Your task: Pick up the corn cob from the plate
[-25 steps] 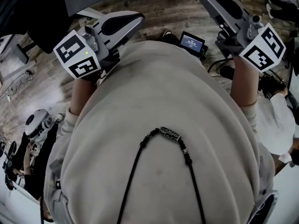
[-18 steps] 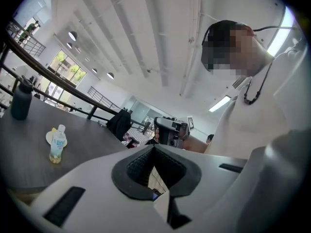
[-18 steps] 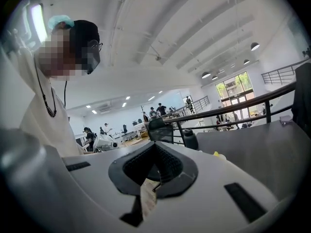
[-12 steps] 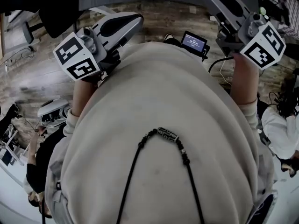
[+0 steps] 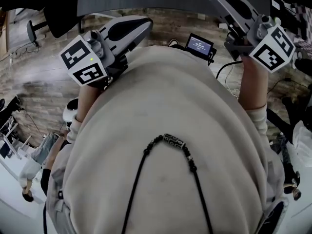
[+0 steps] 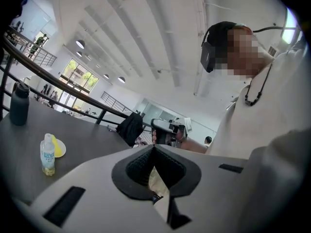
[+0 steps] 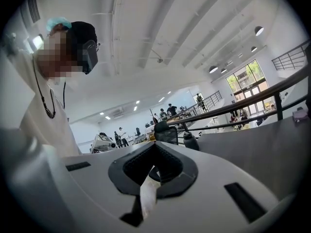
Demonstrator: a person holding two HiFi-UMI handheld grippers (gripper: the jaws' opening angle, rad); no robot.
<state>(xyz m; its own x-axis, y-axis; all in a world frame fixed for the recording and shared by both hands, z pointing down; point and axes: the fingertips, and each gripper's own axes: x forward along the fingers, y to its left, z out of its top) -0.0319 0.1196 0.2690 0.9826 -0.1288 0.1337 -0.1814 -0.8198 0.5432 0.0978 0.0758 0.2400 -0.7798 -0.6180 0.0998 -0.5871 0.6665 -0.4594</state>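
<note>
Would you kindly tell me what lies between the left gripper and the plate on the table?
The left gripper view shows only bare dark table between the left gripper and the plate; the small bottle stands left of the plate.

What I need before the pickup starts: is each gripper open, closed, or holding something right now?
Left gripper: closed, holding nothing.
Right gripper: closed, holding nothing.

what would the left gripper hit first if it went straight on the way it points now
Likely the grey right gripper with marker cube, just beyond the shut tongs of the left gripper; depth is unclear.
</note>
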